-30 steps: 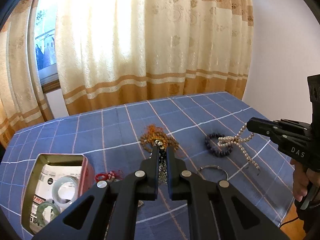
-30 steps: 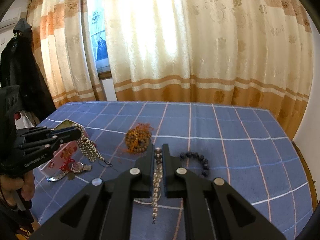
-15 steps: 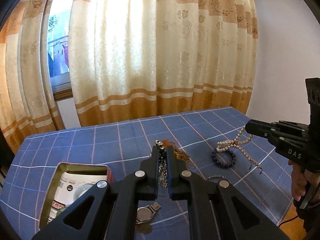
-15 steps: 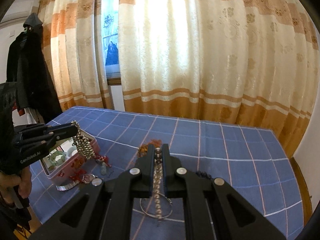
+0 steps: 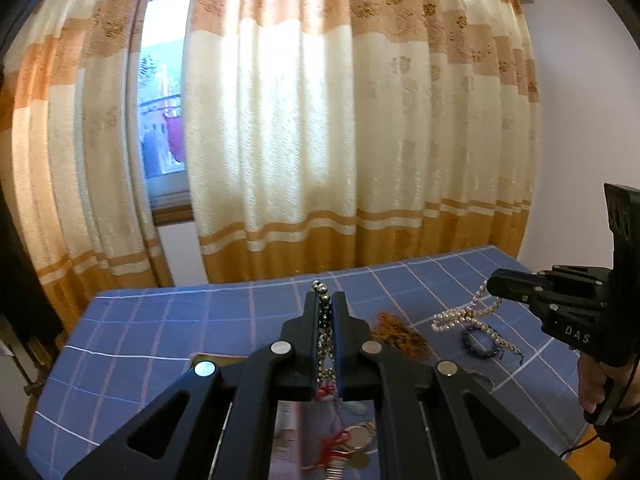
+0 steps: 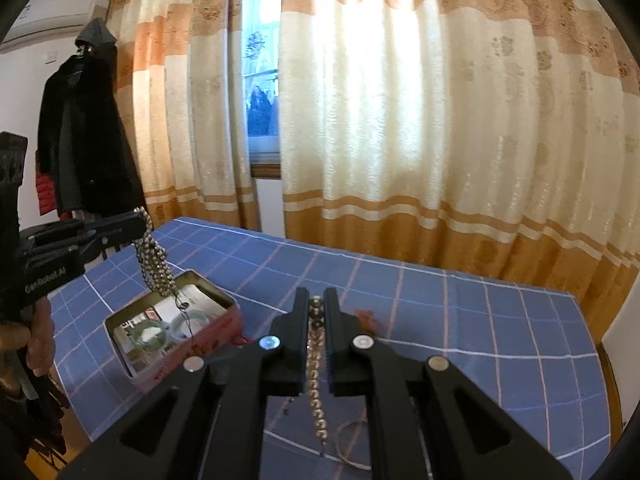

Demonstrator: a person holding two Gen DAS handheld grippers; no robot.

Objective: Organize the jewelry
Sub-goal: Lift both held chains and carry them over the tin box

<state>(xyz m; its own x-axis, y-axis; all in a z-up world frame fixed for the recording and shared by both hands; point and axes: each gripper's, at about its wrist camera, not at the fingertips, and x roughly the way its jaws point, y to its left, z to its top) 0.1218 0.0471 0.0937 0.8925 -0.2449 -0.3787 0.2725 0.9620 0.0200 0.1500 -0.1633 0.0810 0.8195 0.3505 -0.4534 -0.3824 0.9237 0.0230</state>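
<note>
Above a table covered in a blue checked cloth, a person holds a gripper in each hand, each with a strand of jewelry clamped in its fingers.

The left gripper has its fingers closed on a silver bead necklace. In the right wrist view, the necklace hangs in a bunch from the fingertips straight above an open red tin, its thin lower end dangling into the tin. Inside the tin lie two pale green bangles on printed paper. In the left wrist view, a watch and some red cord lie on the cloth beneath those fingers.

The right gripper has its fingers closed on a pearl necklace. In the left wrist view, the pearls hang in loops below the fingertips, clear of the cloth, over a dark bead bracelet lying on the table. A heap of orange beads lies on the cloth between the two pairs of fingers, just right of the left ones. A thin metal ring lies on the cloth below the right fingers.

Cream and orange curtains hang behind the table, and a dark coat hangs on the wall beyond the left gripper.
</note>
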